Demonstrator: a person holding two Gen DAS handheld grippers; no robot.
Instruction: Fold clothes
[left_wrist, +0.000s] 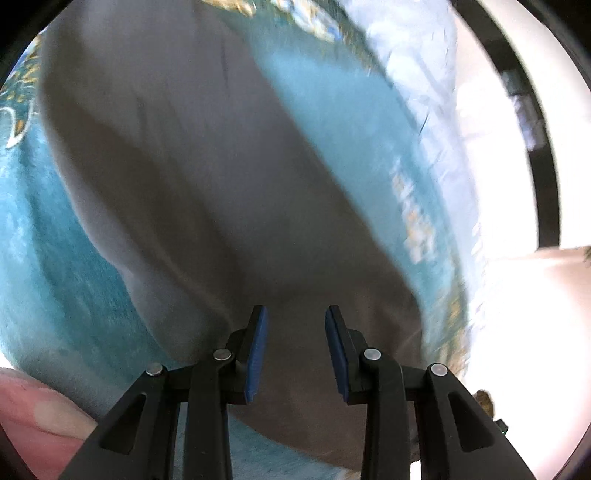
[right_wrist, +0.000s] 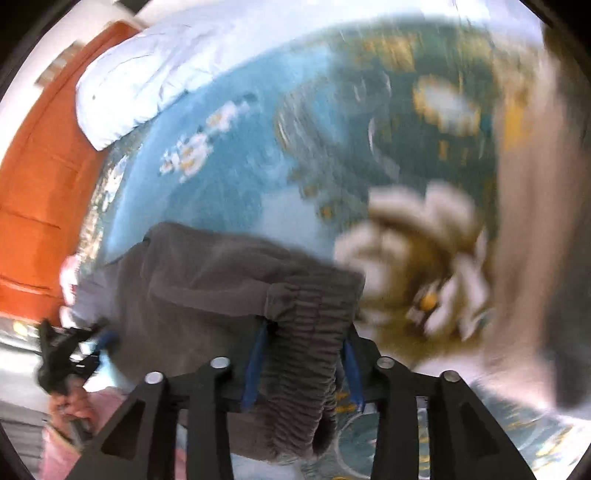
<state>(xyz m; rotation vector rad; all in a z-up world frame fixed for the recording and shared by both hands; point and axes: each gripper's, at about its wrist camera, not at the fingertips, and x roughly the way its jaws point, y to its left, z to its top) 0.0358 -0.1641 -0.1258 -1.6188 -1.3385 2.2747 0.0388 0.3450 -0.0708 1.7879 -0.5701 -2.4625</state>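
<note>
Grey pants (left_wrist: 207, 177) lie stretched over a blue patterned bedspread (left_wrist: 48, 258). In the left wrist view my left gripper (left_wrist: 295, 310) has its blue pads a little apart, with grey cloth filling the gap and folds running up to both fingertips. In the right wrist view the ruched elastic waistband (right_wrist: 306, 354) sits between the pads of my right gripper (right_wrist: 306, 332), which is shut on it. The pants (right_wrist: 199, 280) hang leftward from there to the left gripper (right_wrist: 99, 338), held by a hand (right_wrist: 70, 402) at the cloth's far corner.
A pale blue pillow or duvet (right_wrist: 147, 74) lies at the far side of the bedspread (right_wrist: 240, 177). An orange door (right_wrist: 37, 184) stands beyond it. A blurred beige and white cloth heap (right_wrist: 417, 251) and more grey fabric (right_wrist: 535, 221) are on the right. A bright window (left_wrist: 517, 295) is nearby.
</note>
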